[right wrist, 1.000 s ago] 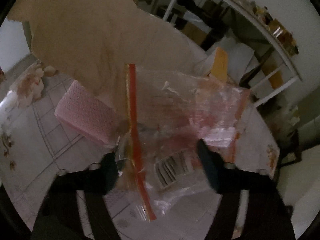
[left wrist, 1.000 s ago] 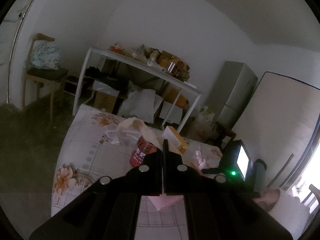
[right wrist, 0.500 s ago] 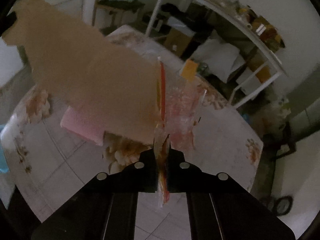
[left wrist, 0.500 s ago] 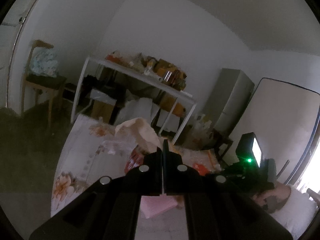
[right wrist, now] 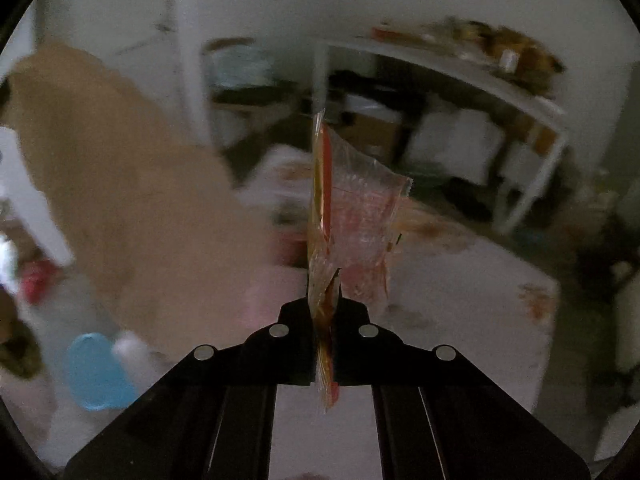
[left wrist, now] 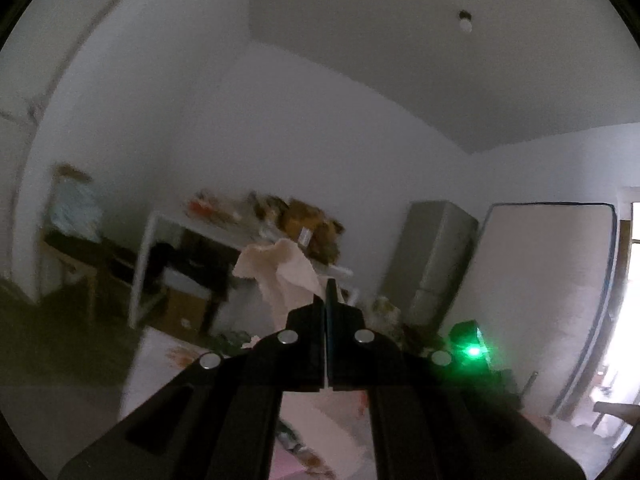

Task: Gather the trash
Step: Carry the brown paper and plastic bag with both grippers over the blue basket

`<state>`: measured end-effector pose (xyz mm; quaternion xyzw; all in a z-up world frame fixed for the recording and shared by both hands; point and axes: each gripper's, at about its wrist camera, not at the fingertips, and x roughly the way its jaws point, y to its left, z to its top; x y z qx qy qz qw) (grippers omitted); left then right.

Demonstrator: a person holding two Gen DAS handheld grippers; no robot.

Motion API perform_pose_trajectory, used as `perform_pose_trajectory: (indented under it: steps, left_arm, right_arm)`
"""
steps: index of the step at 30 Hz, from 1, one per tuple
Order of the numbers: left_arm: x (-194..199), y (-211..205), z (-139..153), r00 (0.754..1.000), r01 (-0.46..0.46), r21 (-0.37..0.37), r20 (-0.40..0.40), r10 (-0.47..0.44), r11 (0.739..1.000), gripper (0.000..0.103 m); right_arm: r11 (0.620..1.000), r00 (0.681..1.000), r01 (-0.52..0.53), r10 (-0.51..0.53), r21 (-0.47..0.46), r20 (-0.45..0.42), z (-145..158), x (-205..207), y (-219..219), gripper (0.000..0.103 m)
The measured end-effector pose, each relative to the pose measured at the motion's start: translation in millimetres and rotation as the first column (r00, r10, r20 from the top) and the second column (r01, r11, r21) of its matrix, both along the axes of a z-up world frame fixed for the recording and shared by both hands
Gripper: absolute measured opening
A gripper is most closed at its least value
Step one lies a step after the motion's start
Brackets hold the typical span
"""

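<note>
Change: both grippers have risen since a second ago; the table now sits lower in both views, and the right jaws, then spread around the wrapper, have closed on it.
Right gripper [right wrist: 324, 300]: pinching a clear plastic wrapper [right wrist: 352, 216] with a red strip, which stands up from the jaws above the table.
Left gripper [left wrist: 327, 300]: pressed together on the edge of a beige bag [left wrist: 286, 276], held high.
Table [right wrist: 460, 312]: floral cloth; its far corner lies beyond the wrapper.
Near left: a blue lid [right wrist: 96, 372], blurred.
Far: a white shelf [right wrist: 460, 72] of clutter against the wall.
</note>
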<state>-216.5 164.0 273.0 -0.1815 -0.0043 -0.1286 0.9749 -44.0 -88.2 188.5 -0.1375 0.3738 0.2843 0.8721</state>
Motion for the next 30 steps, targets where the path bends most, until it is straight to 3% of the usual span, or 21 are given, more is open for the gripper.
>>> perform_pose_trajectory:
  steps: [3,7,9,12,16,19,20,21,27,30]
  left_arm:
    - [-52,29,2,0.997,-0.074,0.007,0.008,0.074,0.997,0.000]
    - [-134,73,-3,0.982,-0.189,0.019,-0.002,0.189,0.982,0.000]
    - [-179,91,-11,0.965,-0.259,0.037,-0.034,0.260,0.965,0.000]
    - [-237,112,-30,0.922,-0.367,0.074,-0.102,0.373,0.927,0.000]
    - [-300,140,-69,0.829,-0.512,0.076,-0.217,0.515,0.856,0.000]
    - [-331,155,-97,0.769,-0.574,0.063,-0.300,0.564,0.816,0.000]
    - [-341,160,-110,0.738,-0.598,0.077,-0.336,0.585,0.798,0.000]
    - [-346,163,-122,0.716,-0.608,0.088,-0.369,0.593,0.789,0.000]
    - [-350,194,-204,0.589,-0.660,0.075,-0.565,0.577,0.747,0.000]
    - [-343,206,-249,0.524,-0.680,0.076,-0.645,0.556,0.729,0.000]
  right_arm:
    - [0.989,0.990,-0.135,0.137,0.064,-0.027,9,-39,33,0.004]
    - [0.933,0.940,-0.314,0.332,0.176,-0.081,9,-86,86,0.004]
    - [0.882,0.890,-0.417,0.446,0.221,-0.099,1,-114,121,0.004]
    - [0.784,0.784,-0.557,0.605,0.274,-0.140,-20,-154,179,0.004]
    - [0.665,0.641,-0.699,0.746,0.263,-0.183,-64,-210,260,0.004]
    - [0.596,0.556,-0.759,0.803,0.262,-0.216,-94,-237,302,0.004]
    - [0.570,0.515,-0.775,0.820,0.273,-0.248,-111,-248,319,0.004]
    - [0.559,0.496,-0.784,0.826,0.272,-0.269,-123,-252,333,0.004]
    - [0.547,0.440,-0.800,0.814,0.247,-0.380,-201,-260,392,0.004]
    - [0.580,0.447,-0.789,0.770,0.205,-0.455,-243,-261,422,0.004]
